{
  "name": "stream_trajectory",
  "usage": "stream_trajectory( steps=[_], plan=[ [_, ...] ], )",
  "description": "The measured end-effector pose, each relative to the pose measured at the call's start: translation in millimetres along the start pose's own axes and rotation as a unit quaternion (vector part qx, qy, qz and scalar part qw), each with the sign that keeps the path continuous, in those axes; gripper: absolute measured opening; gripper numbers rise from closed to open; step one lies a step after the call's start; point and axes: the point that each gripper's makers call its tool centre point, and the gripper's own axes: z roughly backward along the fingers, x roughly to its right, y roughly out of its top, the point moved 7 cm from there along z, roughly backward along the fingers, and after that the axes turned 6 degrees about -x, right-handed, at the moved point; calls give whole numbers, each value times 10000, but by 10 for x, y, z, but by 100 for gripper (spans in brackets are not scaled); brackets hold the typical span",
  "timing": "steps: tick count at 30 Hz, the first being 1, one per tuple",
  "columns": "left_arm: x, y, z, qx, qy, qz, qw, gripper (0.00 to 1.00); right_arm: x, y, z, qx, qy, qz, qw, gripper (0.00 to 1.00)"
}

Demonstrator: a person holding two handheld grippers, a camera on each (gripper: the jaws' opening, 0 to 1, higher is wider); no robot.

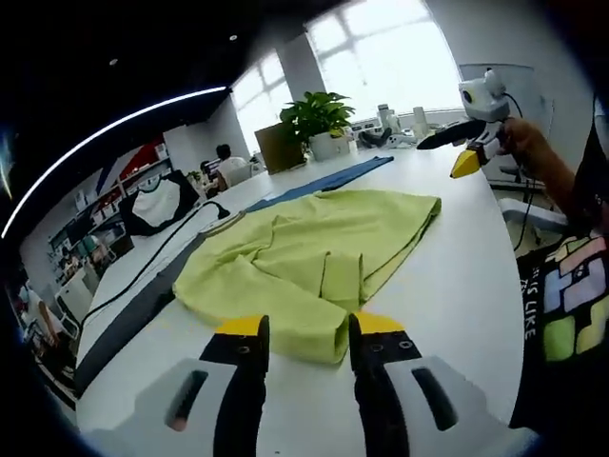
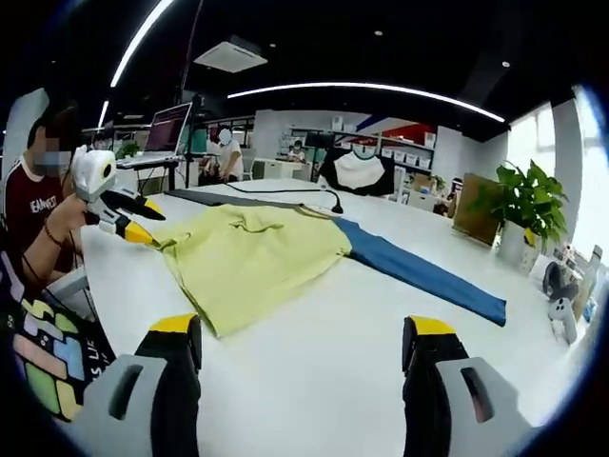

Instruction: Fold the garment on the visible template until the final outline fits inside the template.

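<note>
One yellow-green garment (image 1: pixel 314 252) mid-worktop (image 1: pixel 457 286) on blue template (image 2: pixel 419 271), left gripper (image 2: pixel 143 221) at its edge, jaws slightly parted, right gripper (image 2: pixel 309 347) jaws wide, one potted plant (image 2: pixel 523 205) at far edge.

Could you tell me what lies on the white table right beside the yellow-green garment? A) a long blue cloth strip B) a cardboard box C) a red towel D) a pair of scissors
A: a long blue cloth strip runs out from under the yellow-green garment across the white table.
</note>
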Motion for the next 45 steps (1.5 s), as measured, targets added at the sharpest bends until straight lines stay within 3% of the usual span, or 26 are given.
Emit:
stream_trajectory(
  steps=[4,9,12,15,18,21,30,45],
  plan=[
    [13,-2,-23,16,31,58,10000,30,40,-67,-75,-295,-273,386,9984,84],
    [10,-49,-57,-130,16,242,9996,28,-66,-38,-111,-126,-7,382,9992,70],
    [18,-64,-57,-143,-34,235,9996,21,-159,-14,-149,3,80,488,9988,65],
    [25,-75,-75,-151,-48,359,9992,20,-308,5,-194,79,317,549,9980,56],
    [2,-95,-82,-125,-26,589,9982,20,-414,-25,-257,-26,599,577,9965,37],
    [11,-94,-66,-133,-34,511,9986,15,-449,-15,-291,160,628,654,9958,32],
    [-24,-32,29,-10,98,573,9983,3,-492,-33,-308,92,714,716,9948,2],
    [-273,-23,418,198,519,883,9945,3,-305,63,-44,129,348,507,9980,0]
  ],
)
